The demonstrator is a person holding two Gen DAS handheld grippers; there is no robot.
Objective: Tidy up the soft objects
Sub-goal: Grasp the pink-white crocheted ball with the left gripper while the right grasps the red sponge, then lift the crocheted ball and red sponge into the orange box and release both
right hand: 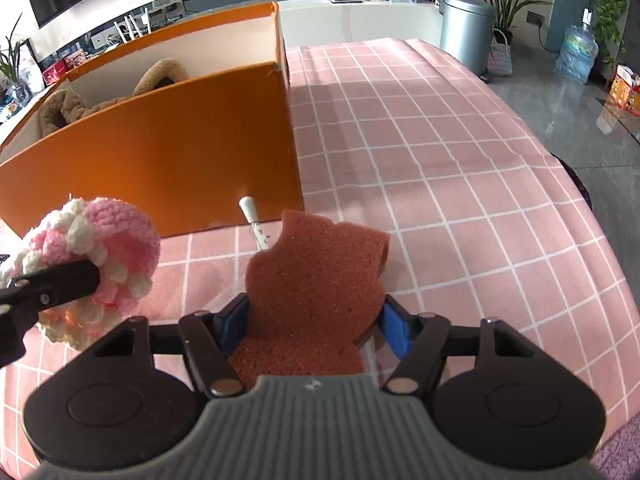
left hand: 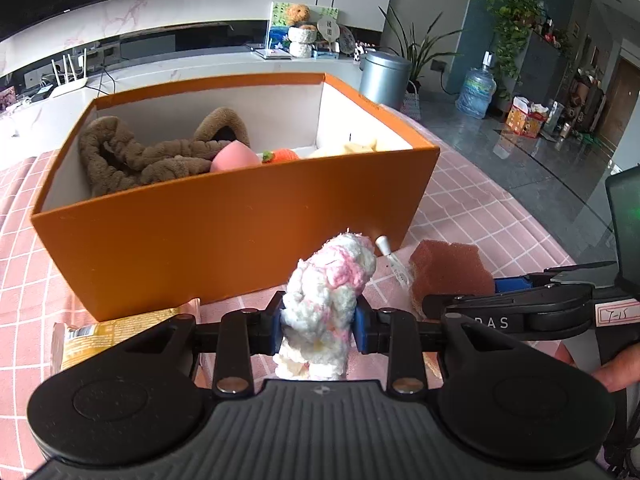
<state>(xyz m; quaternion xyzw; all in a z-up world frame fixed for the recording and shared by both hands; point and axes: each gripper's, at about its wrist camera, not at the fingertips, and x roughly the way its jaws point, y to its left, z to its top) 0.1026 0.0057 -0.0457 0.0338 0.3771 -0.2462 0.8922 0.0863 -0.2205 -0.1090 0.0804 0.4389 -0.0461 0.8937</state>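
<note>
My left gripper [left hand: 318, 320] is shut on a pink-and-white knitted piece [left hand: 332, 280], held just above the pink checked cloth in front of the orange box [left hand: 224, 236]. The right wrist view shows that piece [right hand: 104, 248] at the left, with one left finger [right hand: 60, 280] across it. My right gripper [right hand: 314, 324] is shut on a reddish-brown foam sponge [right hand: 316, 272], both blue pads against its sides. The sponge [left hand: 448, 276] lies right of the knitted piece. The box holds a brown plush [left hand: 132, 156], a pink egg-shaped puff [left hand: 234, 156] and an orange knitted toy [left hand: 280, 155].
A white tube [right hand: 252, 220] lies on the cloth between the sponge and the box's right corner. A yellow snack packet [left hand: 104, 334] lies by the box's near left corner. The checked table [right hand: 460, 168] stretches to the right, then drops to a grey floor.
</note>
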